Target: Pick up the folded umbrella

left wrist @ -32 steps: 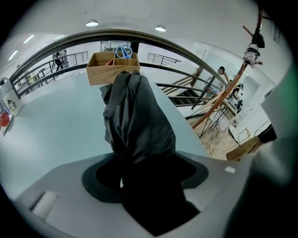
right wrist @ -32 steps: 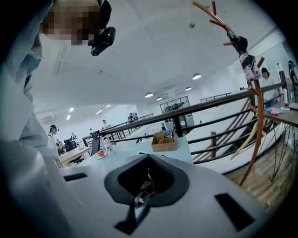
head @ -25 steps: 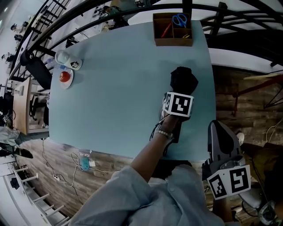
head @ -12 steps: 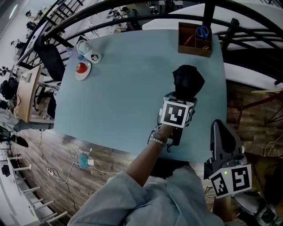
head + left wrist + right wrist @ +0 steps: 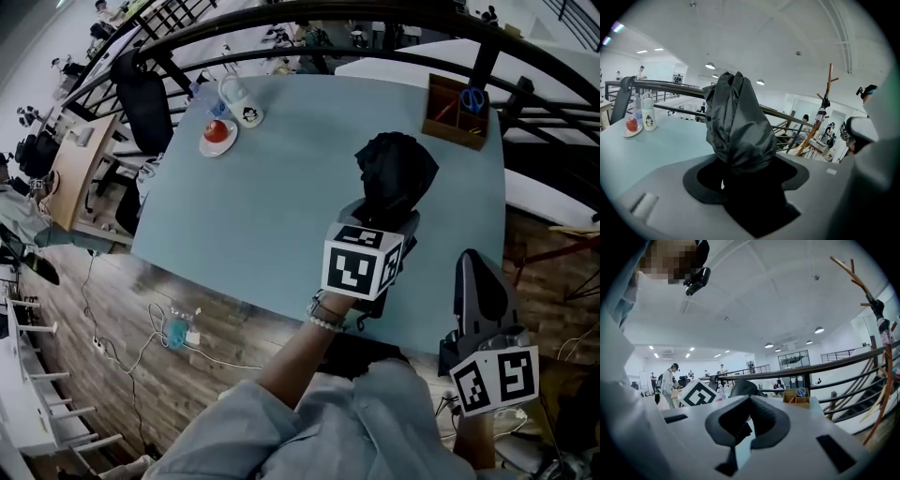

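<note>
Left gripper view: the left gripper (image 5: 746, 176) has its jaws clamped on the folded black fabric umbrella (image 5: 736, 122), whose crumpled canopy end juts out past the jaws and upward. Head view: the umbrella is held over the right half of the light blue table (image 5: 272, 187), near its right edge; contact with the top cannot be confirmed. The right gripper (image 5: 475, 281) sits beyond the near right corner of the table, well apart from the umbrella. Right gripper view: its jaw tips meet, with nothing between them. An open wooden box (image 5: 457, 105) stands at the far right corner. A small plate carrying a red round item (image 5: 217, 133) lies at the far left.
</note>
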